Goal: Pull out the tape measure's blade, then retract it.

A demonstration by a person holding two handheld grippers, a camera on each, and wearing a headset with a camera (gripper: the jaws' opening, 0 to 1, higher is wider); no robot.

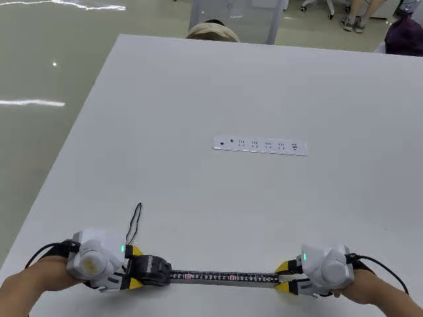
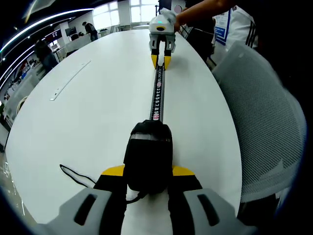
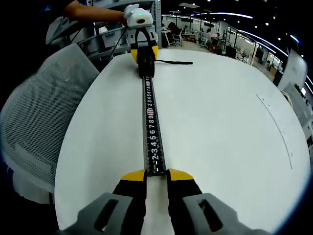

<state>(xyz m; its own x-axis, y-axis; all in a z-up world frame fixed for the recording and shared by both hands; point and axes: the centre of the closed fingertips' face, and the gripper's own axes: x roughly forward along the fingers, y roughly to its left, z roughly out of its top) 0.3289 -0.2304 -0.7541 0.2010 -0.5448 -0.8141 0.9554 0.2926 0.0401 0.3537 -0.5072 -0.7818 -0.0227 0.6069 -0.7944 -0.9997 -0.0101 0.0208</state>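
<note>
A black tape measure case (image 1: 153, 270) (image 2: 148, 154) lies near the table's front edge, and my left gripper (image 1: 135, 267) (image 2: 146, 172) is shut on it. Its dark blade (image 1: 223, 277) (image 2: 157, 91) (image 3: 151, 129) with white numbers stretches flat along the table to the right. My right gripper (image 1: 283, 277) (image 3: 156, 175) is shut on the blade's end. In the right gripper view the case (image 3: 146, 62) sits far off in the left gripper (image 3: 144, 51). The left gripper view has the right gripper (image 2: 161, 60) at the blade's far end.
A white power strip (image 1: 260, 145) (image 2: 69, 79) (image 3: 277, 128) lies mid-table. The case's thin black wrist strap (image 1: 135, 222) (image 2: 76, 174) (image 3: 172, 62) trails on the table (image 1: 198, 99). A grey mesh chair (image 2: 266, 117) (image 3: 41, 112) stands at the near edge.
</note>
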